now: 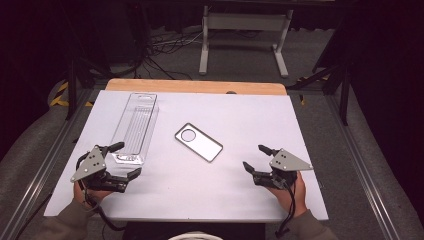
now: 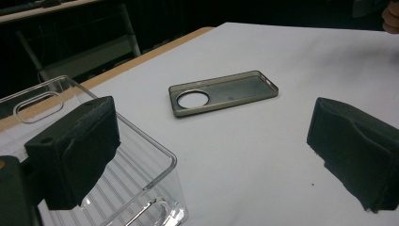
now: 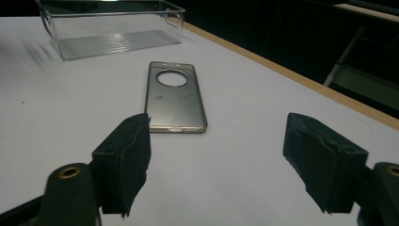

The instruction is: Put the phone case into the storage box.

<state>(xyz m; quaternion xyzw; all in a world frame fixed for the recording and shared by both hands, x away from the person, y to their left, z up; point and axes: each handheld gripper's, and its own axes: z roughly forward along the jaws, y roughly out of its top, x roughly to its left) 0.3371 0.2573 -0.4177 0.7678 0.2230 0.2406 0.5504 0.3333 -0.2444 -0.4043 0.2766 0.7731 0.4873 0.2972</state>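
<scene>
A grey phone case [image 1: 198, 141] lies flat near the middle of the white tabletop [image 1: 250, 110], its round camera hole toward the far-left corner. A clear tray [image 1: 134, 127] stands lengthwise by the left edge. The left gripper [image 1: 124, 161] and right gripper [image 1: 255, 158] rest near the front corners, jaws released and empty. The left gripper view has one jaw just beside the tray's near end. The high view adds a wooden strip [image 1: 195, 86] along the far edge, then grey floor, cables [image 1: 160, 47] and a white stand [image 1: 245, 30].
</scene>
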